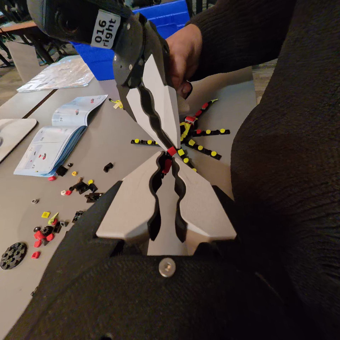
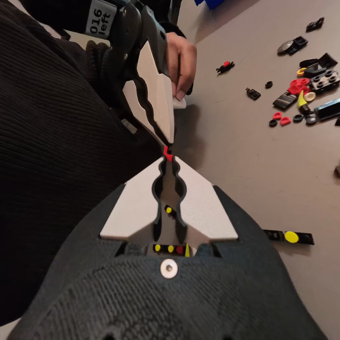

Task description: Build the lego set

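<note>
A spider-like model (image 1: pixel 193 132) lies on the grey table (image 1: pixel 110 147), with black legs carrying yellow and red studs. My left gripper (image 1: pixel 167 156) is shut on a small red and black piece (image 1: pixel 167 165), held just above the model's near legs. My right gripper (image 1: pixel 173 147) comes down from above, tip to tip with the left, and is shut on a red piece (image 1: pixel 172 151) that touches the left one's piece. In the right wrist view my right gripper (image 2: pixel 169 158) and the left gripper (image 2: pixel 168 143) meet on the red piece (image 2: pixel 167 153). Model legs (image 2: pixel 291 237) show beneath.
An open instruction booklet (image 1: pixel 60 136) lies to the left, with loose black, red and yellow pieces (image 1: pixel 81 187) and a black round plate (image 1: pixel 13 255) nearer. A blue bin (image 1: pixel 103 58) and a plastic bag (image 1: pixel 58 75) stand behind. More loose pieces (image 2: pixel 298 88) lie at the right. A dark sleeve (image 1: pixel 285 165) fills the right side. The grippers are tip to tip, or close to it. Left tips and right tips are each some 25 cm from the black round plate (image 1: pixel 13 255).
</note>
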`<state>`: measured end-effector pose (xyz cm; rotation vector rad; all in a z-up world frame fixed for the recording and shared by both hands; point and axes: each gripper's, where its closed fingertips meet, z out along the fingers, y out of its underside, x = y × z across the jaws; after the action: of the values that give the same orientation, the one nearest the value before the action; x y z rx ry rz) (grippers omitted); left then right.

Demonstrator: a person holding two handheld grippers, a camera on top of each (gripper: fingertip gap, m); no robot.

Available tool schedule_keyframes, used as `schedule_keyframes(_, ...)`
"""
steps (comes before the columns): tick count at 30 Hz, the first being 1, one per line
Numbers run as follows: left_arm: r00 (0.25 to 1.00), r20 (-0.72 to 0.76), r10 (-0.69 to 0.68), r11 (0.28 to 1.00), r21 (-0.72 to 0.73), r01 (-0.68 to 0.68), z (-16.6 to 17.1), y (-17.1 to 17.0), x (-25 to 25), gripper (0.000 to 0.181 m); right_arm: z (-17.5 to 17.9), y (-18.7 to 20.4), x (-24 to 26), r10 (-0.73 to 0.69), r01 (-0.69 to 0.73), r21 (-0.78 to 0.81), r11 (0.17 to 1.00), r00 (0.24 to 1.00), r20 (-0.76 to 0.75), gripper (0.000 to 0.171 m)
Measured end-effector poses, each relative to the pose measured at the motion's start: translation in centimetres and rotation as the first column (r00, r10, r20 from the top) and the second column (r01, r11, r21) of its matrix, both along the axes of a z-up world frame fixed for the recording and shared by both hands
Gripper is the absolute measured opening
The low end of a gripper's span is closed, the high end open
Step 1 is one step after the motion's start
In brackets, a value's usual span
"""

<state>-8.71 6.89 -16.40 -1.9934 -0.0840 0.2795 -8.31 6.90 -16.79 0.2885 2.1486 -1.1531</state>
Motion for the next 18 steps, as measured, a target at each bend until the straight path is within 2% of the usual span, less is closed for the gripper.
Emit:
schedule_keyframes(8,0.998,0.039,-0.05,0.999,0.008,0.049,0.2,1.0,1.4,0.005,0.0,1.0,1.7,-0.049,0.049,0.012,0.999,0.997,0.061,0.004)
schedule_keyframes(13,0.994,0.068,-0.08,0.997,0.007,0.08,0.0,2.2,2.4,0.005,-0.1,2.3,2.5,-0.172,0.171,0.014,0.985,0.983,0.071,0.004)
schedule_keyframes(18,0.985,0.122,-0.124,0.992,0.04,0.12,0.0,3.1,3.3,0.005,0.2,3.2,3.3,-0.276,0.282,-0.018,0.959,0.948,0.157,0.003)
